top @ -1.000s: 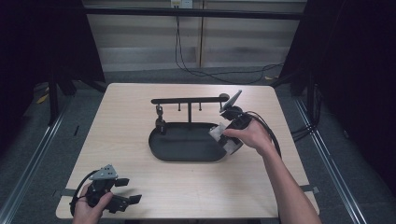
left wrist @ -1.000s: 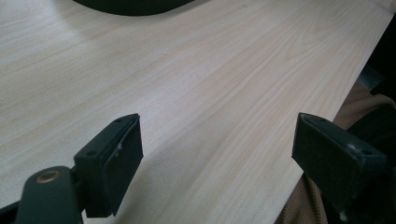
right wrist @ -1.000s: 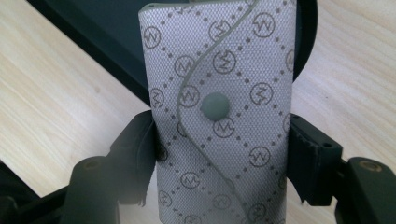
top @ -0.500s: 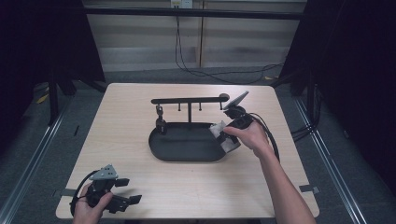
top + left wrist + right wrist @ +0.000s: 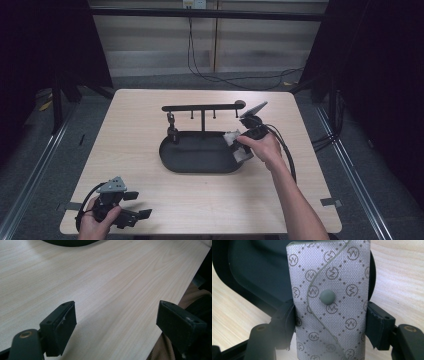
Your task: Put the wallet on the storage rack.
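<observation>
Item: one grey patterned wallet [image 5: 329, 302] with a snap button, clamped across its width in our right gripper [image 5: 239, 145], at the 3 o'clock rim of the black oval tray [image 5: 195, 160].

Handling note: we judge it best lowered flat inside the rim, snap side up, and released only once it rests on the tray floor.

Our left gripper [image 5: 137, 205], jaws spread and empty, rests at the table's [image 5: 130, 120] 7 o'clock corner.

Count: one wallet, one tray, one hook rail [image 5: 200, 107], two grippers.
</observation>
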Motion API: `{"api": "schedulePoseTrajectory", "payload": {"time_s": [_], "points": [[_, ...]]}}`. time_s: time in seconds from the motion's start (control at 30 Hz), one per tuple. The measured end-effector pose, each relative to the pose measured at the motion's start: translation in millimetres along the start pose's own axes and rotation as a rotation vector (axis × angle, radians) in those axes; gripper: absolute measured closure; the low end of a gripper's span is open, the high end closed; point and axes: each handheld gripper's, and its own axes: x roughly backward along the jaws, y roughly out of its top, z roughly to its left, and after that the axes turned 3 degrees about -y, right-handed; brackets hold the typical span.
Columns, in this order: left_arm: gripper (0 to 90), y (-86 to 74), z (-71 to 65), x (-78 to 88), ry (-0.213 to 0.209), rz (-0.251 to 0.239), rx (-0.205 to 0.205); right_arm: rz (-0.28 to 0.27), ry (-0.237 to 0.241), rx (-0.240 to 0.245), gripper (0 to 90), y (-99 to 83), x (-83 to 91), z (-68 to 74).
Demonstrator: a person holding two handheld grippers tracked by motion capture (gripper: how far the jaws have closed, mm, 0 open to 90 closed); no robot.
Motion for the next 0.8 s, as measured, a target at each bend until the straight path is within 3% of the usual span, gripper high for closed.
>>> {"api": "schedulePoseTrajectory", "payload": {"time_s": [0.1,0.6,0.8], "points": [[16.2,0.6,0.2,0.1,-0.020,-0.009,0.013,-0.020,-0.005,-0.011,33.0,-0.3,-2.3,-1.0],[16.2,0.5,-1.1,-0.4,-0.011,-0.002,0.001,-0.074,0.050,-0.083,32.9,3.2,-15.5,-1.1],[16.2,0.4,-1.1,-1.0,-0.009,0.000,0.002,-0.080,0.060,-0.086,32.8,4.1,-20.2,0.9]]}}
